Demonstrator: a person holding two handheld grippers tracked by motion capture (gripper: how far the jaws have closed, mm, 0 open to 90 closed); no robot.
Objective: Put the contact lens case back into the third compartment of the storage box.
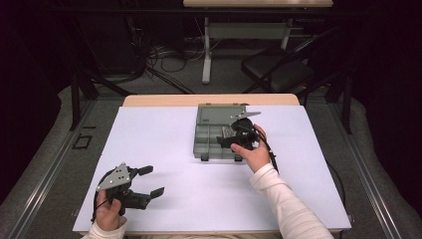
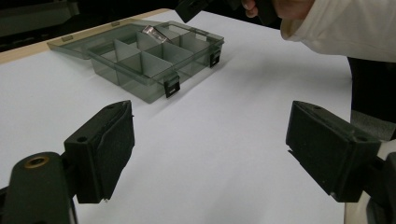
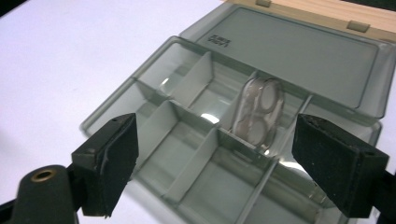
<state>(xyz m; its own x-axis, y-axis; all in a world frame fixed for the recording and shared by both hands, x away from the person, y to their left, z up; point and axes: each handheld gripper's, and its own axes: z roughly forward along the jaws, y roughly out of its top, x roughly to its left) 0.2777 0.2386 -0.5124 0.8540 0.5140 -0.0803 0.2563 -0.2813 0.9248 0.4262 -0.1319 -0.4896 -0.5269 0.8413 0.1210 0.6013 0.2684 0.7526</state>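
On the white table (image 1: pixel 164 149), the right gripper (image 3: pixel 215 154), jaws released, hovers over the organizer box (image 3: pixel 187 154); the clear case (image 3: pixel 259 116) lies just ahead, the left gripper (image 1: pixel 144 181) released, well apart.

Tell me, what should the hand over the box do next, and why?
Probably lower the right tool onto the clear packet and close on it. Its jaws are open above the box, and the packet leans in a back compartment between them.
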